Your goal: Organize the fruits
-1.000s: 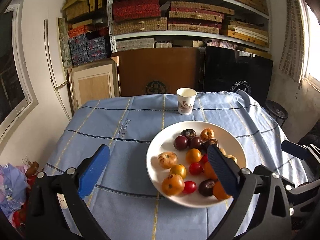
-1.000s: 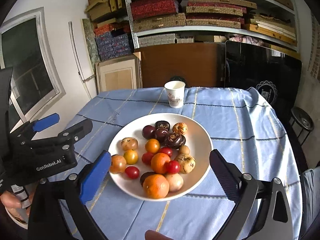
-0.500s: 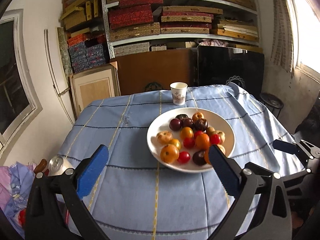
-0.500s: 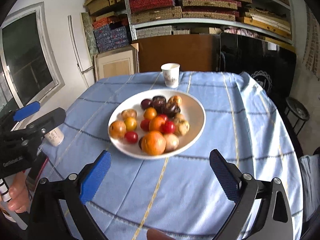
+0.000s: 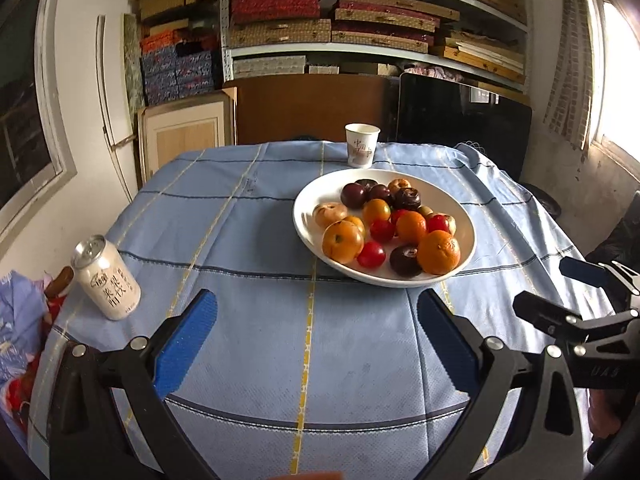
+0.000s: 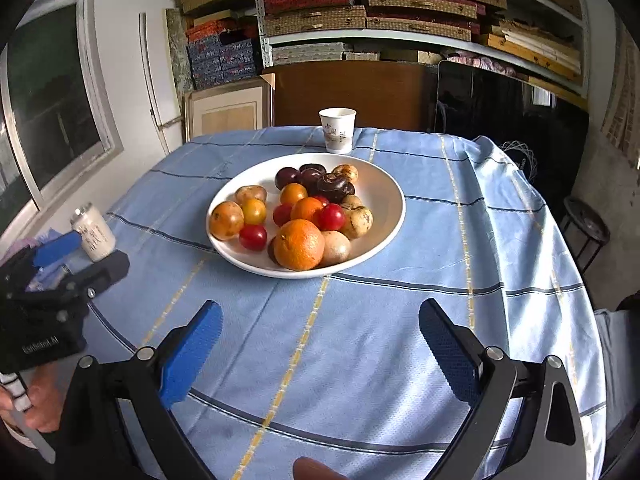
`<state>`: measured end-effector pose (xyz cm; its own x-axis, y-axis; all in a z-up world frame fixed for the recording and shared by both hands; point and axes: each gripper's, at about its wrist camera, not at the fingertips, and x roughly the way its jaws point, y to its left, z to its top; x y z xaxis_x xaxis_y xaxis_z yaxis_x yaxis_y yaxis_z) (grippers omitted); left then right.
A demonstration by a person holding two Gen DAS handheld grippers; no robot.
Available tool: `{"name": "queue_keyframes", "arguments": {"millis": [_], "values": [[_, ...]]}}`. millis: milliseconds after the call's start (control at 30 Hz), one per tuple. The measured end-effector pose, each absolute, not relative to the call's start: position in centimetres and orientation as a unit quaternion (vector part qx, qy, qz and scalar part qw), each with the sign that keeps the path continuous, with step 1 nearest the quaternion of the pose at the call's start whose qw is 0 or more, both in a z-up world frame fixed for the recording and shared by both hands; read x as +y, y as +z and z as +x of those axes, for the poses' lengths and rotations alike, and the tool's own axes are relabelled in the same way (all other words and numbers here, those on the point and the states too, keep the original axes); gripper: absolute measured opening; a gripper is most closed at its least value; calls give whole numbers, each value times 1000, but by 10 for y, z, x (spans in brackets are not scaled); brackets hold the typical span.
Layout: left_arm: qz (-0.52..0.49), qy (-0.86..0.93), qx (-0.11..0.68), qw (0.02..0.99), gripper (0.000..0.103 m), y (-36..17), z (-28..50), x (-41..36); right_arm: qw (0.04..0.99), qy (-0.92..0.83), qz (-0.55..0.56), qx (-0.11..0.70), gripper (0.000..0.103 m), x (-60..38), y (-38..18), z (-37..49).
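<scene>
While both tools hang above the blue tablecloth (image 5: 256,240) short of the white plate (image 6: 384,184), the left gripper (image 5: 316,344) and right gripper (image 6: 320,348) stand spread wide, holding nothing. The fruits (image 6: 300,212) lie heaped on the plate — round, touching, partly stacked. Likely hazards: nudging the big orange (image 6: 299,245) at the near rim so neighbours roll off, bruising a soft cherry tomato (image 6: 253,237), or tipping the can (image 5: 106,278) — it stands near the table's left edge.

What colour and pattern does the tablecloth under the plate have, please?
The tablecloth is light blue with dark blue and yellow grid lines, clearest in the right wrist view.
</scene>
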<state>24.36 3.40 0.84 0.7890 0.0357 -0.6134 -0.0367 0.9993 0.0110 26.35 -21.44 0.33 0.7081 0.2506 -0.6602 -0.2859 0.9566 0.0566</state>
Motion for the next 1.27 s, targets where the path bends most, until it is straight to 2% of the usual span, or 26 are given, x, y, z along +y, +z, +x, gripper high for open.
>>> {"name": "queue_keyframes", "arguments": {"millis": [1267], "values": [[20,22,339,940,98,-3,248,28,917,155,-24,368,99,-219,-5,262]]}}
